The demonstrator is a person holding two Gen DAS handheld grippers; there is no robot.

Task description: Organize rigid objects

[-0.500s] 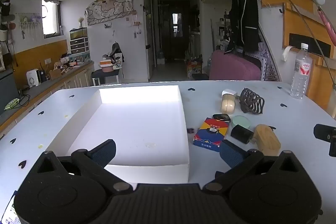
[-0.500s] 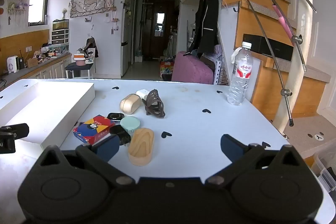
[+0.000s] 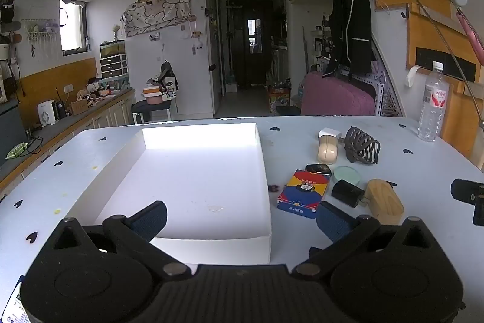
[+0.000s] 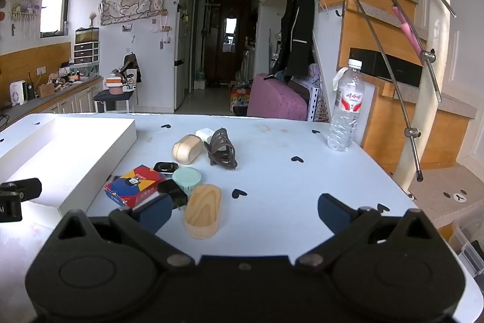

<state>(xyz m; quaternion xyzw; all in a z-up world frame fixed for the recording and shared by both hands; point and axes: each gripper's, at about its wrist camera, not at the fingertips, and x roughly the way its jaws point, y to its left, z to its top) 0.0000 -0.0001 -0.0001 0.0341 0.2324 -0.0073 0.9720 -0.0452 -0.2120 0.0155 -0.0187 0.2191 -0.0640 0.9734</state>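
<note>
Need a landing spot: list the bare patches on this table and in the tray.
Free: the whole white tray floor, and the table between hair claw and water bottle. Crowded: the cluster beside the tray, card box to wooden block.

A clear water bottle (red and white label) is stood upright near the far right edge of the pale blue table, behind which a pink sofa and a hung black jacket are seen.

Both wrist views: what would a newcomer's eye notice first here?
The big white tray on the left of the pale blue table, with nothing in it. Right of it lies a cluster of small things: a colourful card box, a wooden oval block and a dark hair claw. A water bottle stands at the far right.
</note>
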